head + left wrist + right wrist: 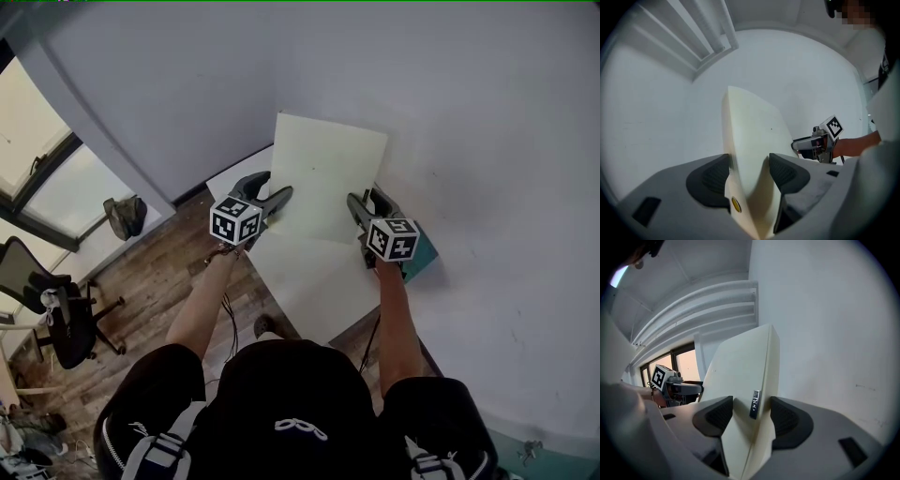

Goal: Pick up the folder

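- Both sets of tongs are clamped on the folder [328, 178]. The left tongs [268, 193] pinch its left edge and the right tongs [368, 206] pinch its right edge. Each gripper view shows the cream board squeezed tight between the dark pads.
- The folder looks to be off the table [314, 286] already, held tilted in front of the pale wall [487, 112], over the table's far end. So I'd say the grab itself is basically done and this is the lift/hold part.
- Next move, my guess: raise or carry it with both grips even. If one side goes faster, the thin board will probably bow or twist, and the covers look like they gape a bit at the tongs.
- Small stuff: a little metal tag [754, 404] sits on the edge by the right tongs, and there's a yellow dot [735, 203] by the left ones.
- Hard to tell: whether the folder's near edge is fully clear of the table, since the head view looks almost straight down. Can't see what's inside it either.
- A teal thing [427, 255] pokes out beside the right gripper's cube. It's mostly hidden, no idea what it is.
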